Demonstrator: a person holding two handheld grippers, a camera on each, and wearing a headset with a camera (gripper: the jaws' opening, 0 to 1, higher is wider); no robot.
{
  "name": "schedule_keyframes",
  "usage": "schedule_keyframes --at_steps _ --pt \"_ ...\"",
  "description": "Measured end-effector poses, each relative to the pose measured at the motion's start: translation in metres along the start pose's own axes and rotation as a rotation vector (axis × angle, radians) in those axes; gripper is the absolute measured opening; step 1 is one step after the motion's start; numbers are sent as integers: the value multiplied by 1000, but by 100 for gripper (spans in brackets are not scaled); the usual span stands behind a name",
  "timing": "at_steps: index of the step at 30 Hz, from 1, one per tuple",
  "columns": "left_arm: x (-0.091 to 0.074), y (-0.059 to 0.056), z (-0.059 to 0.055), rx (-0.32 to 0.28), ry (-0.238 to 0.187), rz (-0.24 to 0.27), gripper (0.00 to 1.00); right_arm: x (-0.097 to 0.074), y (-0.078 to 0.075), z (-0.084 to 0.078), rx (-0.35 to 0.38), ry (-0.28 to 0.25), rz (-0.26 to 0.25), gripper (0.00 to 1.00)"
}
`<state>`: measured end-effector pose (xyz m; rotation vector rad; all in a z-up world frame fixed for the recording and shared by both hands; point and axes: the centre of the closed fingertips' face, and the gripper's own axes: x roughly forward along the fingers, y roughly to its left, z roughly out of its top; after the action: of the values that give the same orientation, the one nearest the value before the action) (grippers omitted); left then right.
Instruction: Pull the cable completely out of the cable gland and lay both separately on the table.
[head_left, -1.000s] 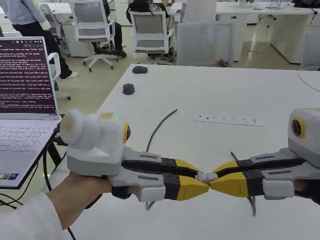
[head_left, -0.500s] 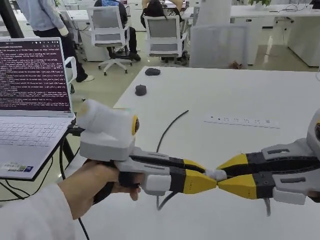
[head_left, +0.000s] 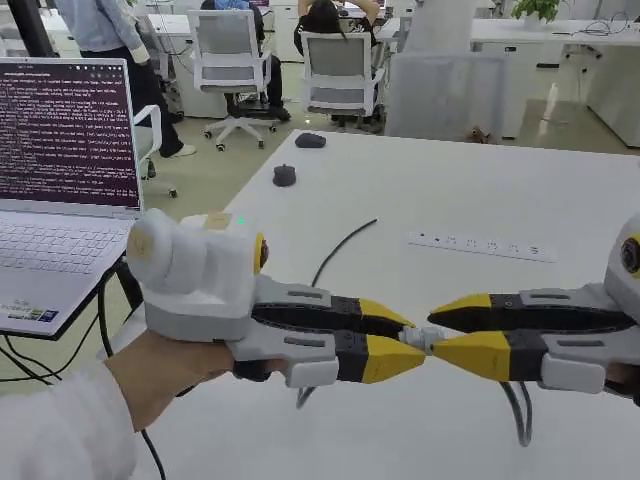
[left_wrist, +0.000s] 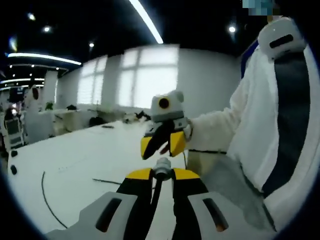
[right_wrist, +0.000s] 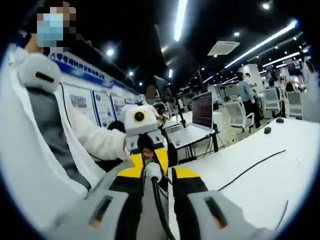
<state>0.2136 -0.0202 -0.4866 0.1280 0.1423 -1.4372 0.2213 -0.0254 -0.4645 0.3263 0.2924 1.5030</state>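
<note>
A small white cable gland (head_left: 418, 338) hangs above the white table (head_left: 560, 190), between the tips of both grippers. My left gripper (head_left: 413, 337), held in a hand, comes in from the left and is shut on the gland (left_wrist: 161, 168). My right gripper (head_left: 433, 332) meets it from the right, shut on the black cable (right_wrist: 161, 207) just behind the gland (right_wrist: 152, 171). The cable (head_left: 340, 245) lies across the table, passes under the left gripper, and one more stretch of it (head_left: 520, 420) droops below the right gripper. Each gripper view shows the other gripper facing it (left_wrist: 161, 145) (right_wrist: 145, 150).
An open laptop (head_left: 60, 200) stands off the table's left edge, with wires hanging below it. A white power strip (head_left: 480, 245) lies mid-table. Two dark small objects (head_left: 285, 175) (head_left: 310, 140) rest near the far left corner. Office chairs (head_left: 340, 70) and people are behind.
The head camera has shifted. The two grippers' tips, pressed together a second ago, now stand slightly apart with the gland spanning the small gap.
</note>
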Motion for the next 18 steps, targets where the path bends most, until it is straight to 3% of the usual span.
schedule_keyframes --at_steps 1,3,9,18 --pt "2 -6 -2 47 13 -28 15 -1 -2 0 12 0 -6 24" --pt "4 -5 -1 48 -4 -16 15 -3 -3 -3 10 14 -5 28" --pt "9 -3 7 122 -39 1 15 0 1 -21 102 61 22 21" --pt "12 -6 3 177 -9 -18 15 4 3 -29 163 63 42 12"
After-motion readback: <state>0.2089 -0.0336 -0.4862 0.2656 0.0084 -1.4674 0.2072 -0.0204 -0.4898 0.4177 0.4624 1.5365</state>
